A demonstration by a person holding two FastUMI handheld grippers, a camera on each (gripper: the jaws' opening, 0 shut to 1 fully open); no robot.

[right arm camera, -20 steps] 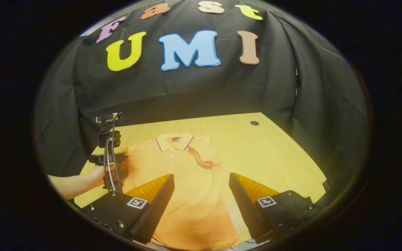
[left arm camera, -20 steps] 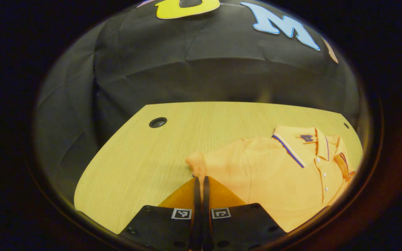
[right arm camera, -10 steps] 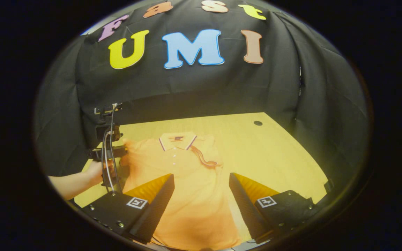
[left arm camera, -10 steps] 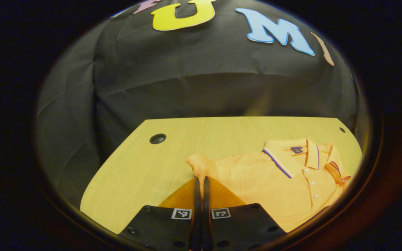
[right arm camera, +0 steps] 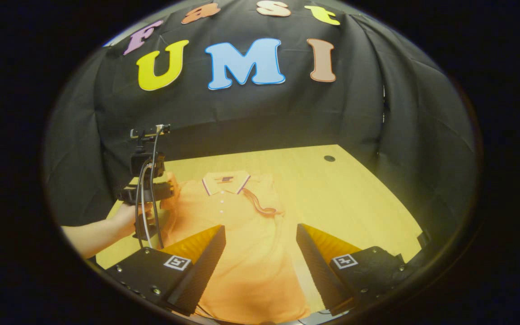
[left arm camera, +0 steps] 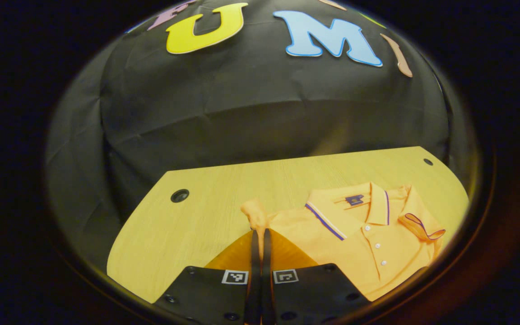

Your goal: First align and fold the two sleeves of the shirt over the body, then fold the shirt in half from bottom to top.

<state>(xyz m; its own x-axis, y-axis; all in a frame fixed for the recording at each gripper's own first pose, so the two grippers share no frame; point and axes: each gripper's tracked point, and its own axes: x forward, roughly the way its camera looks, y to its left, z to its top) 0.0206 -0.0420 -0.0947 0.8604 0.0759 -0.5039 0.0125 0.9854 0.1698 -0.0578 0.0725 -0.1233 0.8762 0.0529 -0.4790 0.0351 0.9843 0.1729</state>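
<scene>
two grippers are over an orange shirt (right arm camera: 242, 234) that lies face up on the wooden table (right arm camera: 355, 194), collar (right arm camera: 225, 180) toward the booth's back wall (right arm camera: 251, 117).

in the left gripper view, the left gripper (left arm camera: 260, 232) has its fingers pressed together on a bunched bit of sleeve (left arm camera: 256, 215), which stands up in a small lump just past the tips. the cloth runs from that lump rightward into the shirt's shoulder. the collar (left arm camera: 355, 205), with its dark striped edge, and a row of white buttons (left arm camera: 375, 246) lie to the right of the fingers. a sleeve (left arm camera: 420, 223) with dark trim is folded over the chest on the far side of the button placket.

in the right gripper view, the right gripper (right arm camera: 260, 234) hangs above the lower body of the shirt with its fingers spread wide; shirt and a strip of bare table show in the gap between them, and i cannot tell whether either finger touches the cloth. farther off, at the left, a hand (right arm camera: 129, 219) holds the left gripper (right arm camera: 166, 192) at the shirt's shoulder edge, with cables running up along its frame. the folded sleeve (right arm camera: 260, 205) lies slantwise over the chest, its trimmed cuff near the shirt's right edge.

a round hole (right arm camera: 329, 159) sits in the table near its far right corner, well apart from the shirt; another hole (left arm camera: 179, 195) shows in the left gripper view, left of the shirt.
</scene>
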